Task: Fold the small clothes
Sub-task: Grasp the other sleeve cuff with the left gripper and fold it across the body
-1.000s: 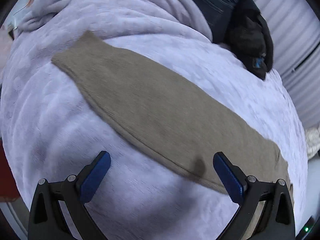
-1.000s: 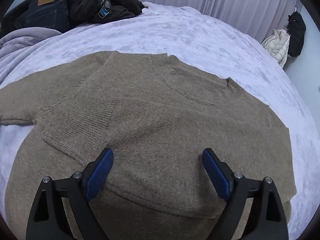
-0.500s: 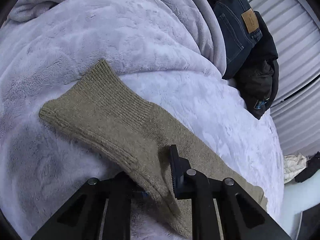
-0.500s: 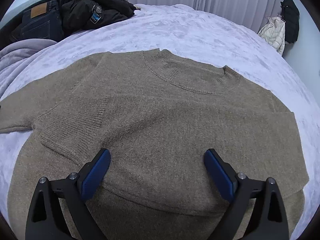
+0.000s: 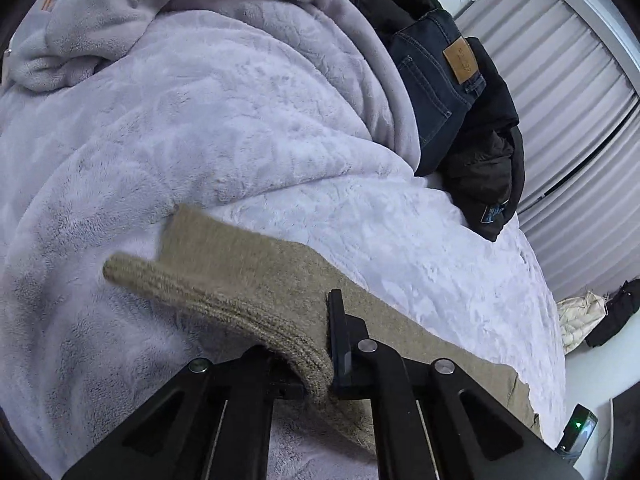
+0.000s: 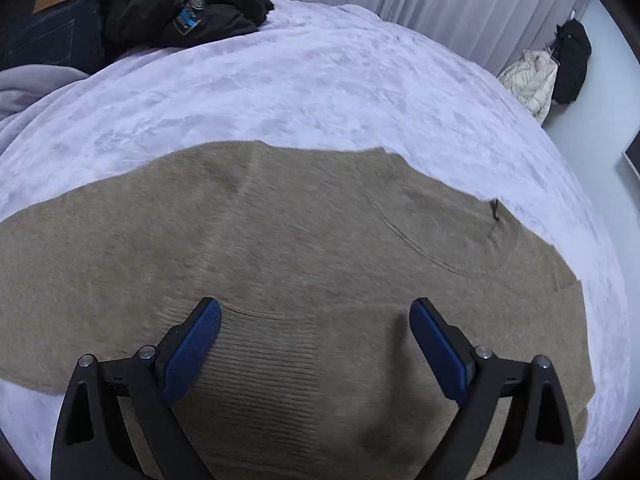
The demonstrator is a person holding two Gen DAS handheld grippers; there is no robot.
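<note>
Sweater [image 6: 304,248]: tan knit, lying flat on the bed [image 6: 320,92], which is covered in a pale lilac plush cover. Round neckline [image 6: 460,240] faces the far side of the bed, toward the curtains [image 6: 460,4]. A ribbed band of the sweater [image 6: 260,364] lies folded over the body, nearest the right-wrist camera.

Sleeve [image 5: 248,276]: extends from the sweater body out over the bed toward the grey blanket [image 5: 224,92]. Ribbed cuff end is raised off the bed cover (blurred in the left-wrist view, so the knit detail is soft).

Left claw [image 5: 320,360]: jaws together, clamped on the near edge of the sleeve a little way back from the cuff. The knit bunches where it passes between the black fingers [image 5: 340,332].

Right claw [image 6: 316,344]: jaws wide apart, blue pads [image 6: 192,348] on either side of the ribbed band and just over the sweater. Whether the pads touch the knit I cannot tell. Nothing is held between them.

Surroundings, relative to the sweater:
- Grey blanket: heaped beyond the sleeve cuff, at the edge of the bed.
- Dark jeans [image 5: 436,80] with a tan leather patch: beyond the blanket, well apart from the sweater.
- Black jacket [image 6: 180,4]: beside the jeans, at the far corner of the bed.
- Cream puffer coat [image 6: 528,80] and a black garment [image 6: 572,60]: hanging off the bed, on the wall beyond the neckline side.
</note>
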